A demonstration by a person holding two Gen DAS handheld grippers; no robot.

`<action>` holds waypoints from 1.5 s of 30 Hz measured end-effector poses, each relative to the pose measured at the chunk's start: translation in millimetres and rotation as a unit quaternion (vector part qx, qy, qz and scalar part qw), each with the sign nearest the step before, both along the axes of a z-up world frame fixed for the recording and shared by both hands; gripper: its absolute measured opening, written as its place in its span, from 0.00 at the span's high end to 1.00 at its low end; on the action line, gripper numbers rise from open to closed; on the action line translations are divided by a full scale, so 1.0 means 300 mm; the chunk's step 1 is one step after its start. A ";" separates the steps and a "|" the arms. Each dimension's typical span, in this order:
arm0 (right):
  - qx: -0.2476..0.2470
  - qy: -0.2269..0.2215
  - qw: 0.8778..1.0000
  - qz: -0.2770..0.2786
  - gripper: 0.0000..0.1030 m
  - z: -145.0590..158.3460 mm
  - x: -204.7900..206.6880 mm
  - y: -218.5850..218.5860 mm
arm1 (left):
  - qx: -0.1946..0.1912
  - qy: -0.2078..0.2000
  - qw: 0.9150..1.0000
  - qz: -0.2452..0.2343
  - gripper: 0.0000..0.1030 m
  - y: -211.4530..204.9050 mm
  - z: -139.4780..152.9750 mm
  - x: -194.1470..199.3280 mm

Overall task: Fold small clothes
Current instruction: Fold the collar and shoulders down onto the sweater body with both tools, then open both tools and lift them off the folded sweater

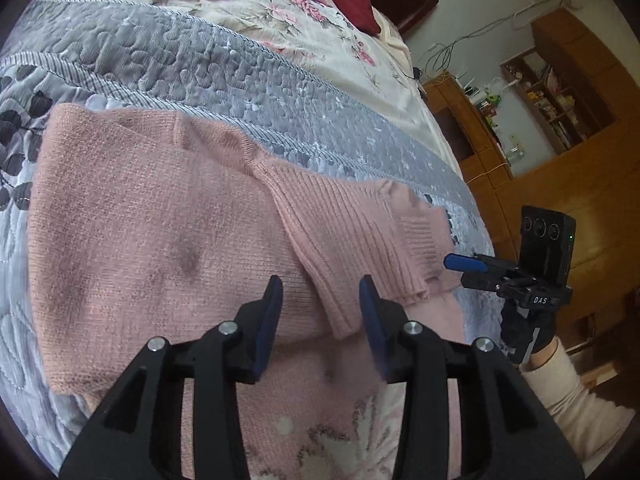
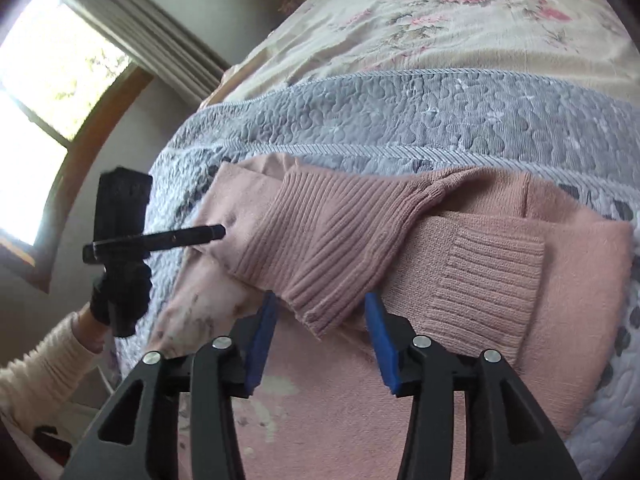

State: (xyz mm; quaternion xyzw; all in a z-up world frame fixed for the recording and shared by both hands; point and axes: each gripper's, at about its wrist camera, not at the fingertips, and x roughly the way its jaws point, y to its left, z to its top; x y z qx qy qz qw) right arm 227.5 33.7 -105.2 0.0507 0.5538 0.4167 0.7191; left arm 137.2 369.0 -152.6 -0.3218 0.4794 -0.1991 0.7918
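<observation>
A pink knit sweater (image 1: 160, 216) lies mid-frame on the quilted bed (image 1: 168, 52), sleeves folded across its body, as the left gripper (image 1: 320, 316) and right gripper (image 2: 320, 332) hover wide and empty; next likely comes gripping the hem.

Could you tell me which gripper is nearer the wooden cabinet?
Right. The right gripper hangs at the bed's edge on the cabinet side; the left gripper hovers over the pink sweater, farther in.
</observation>
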 end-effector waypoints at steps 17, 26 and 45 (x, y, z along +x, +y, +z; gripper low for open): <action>0.000 0.088 0.994 -0.064 0.90 -0.115 0.076 -0.027 | -0.026 0.057 0.997 -0.035 0.93 -0.035 -0.080 0.079; -0.075 0.066 0.993 -0.064 0.91 -0.206 0.039 0.016 | 0.037 0.072 0.996 -0.037 0.91 -0.086 -0.136 0.056; -0.081 -0.037 0.984 -0.155 0.52 0.146 -0.856 -0.423 | 0.253 0.036 0.960 0.114 0.36 -0.092 0.236 -0.898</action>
